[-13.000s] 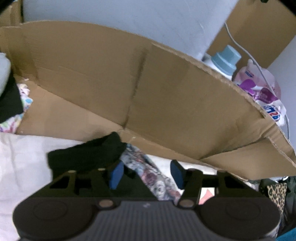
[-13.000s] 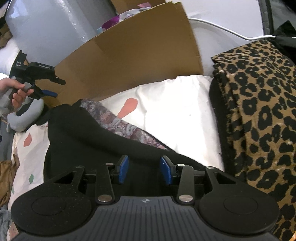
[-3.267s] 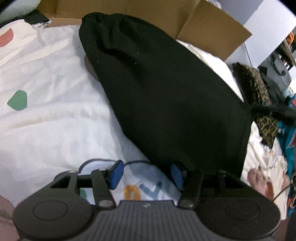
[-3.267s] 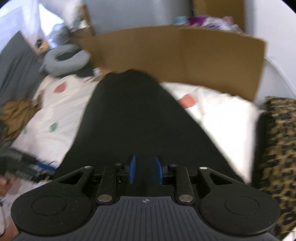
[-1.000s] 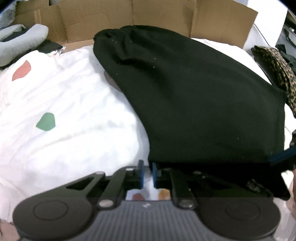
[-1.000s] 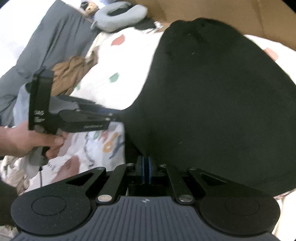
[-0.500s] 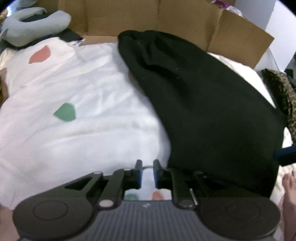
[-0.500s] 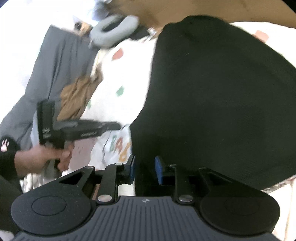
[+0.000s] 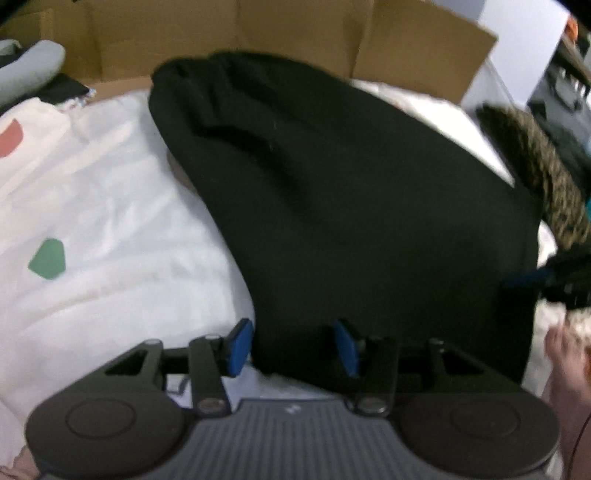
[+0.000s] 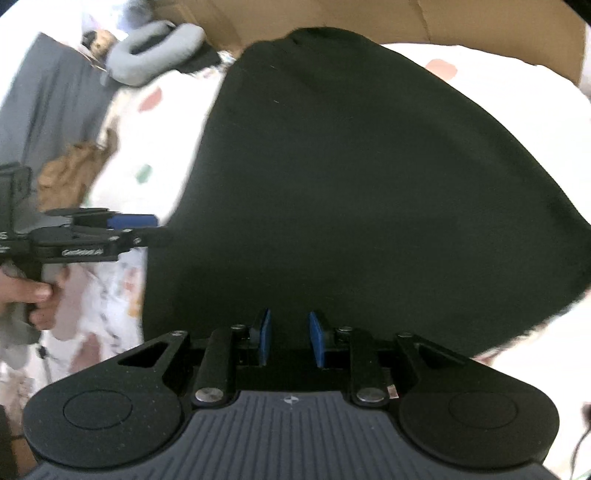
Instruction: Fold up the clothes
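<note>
The black garment [image 9: 351,206] was left spread flat on the white bedsheet [image 9: 110,229], its near hem at the bed's front edge. Both the left gripper [image 9: 293,347] and right gripper [image 10: 290,338] had been opened, the hem released; folding could begin.

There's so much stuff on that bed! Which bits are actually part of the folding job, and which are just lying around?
Part of the job:
- black garment, spread on the bed
- left gripper, open at its near edge
- right gripper, open at its near edge

Just lying about:
- white patterned bedsheet
- cardboard box
- grey neck pillow
- leopard-print cloth
</note>
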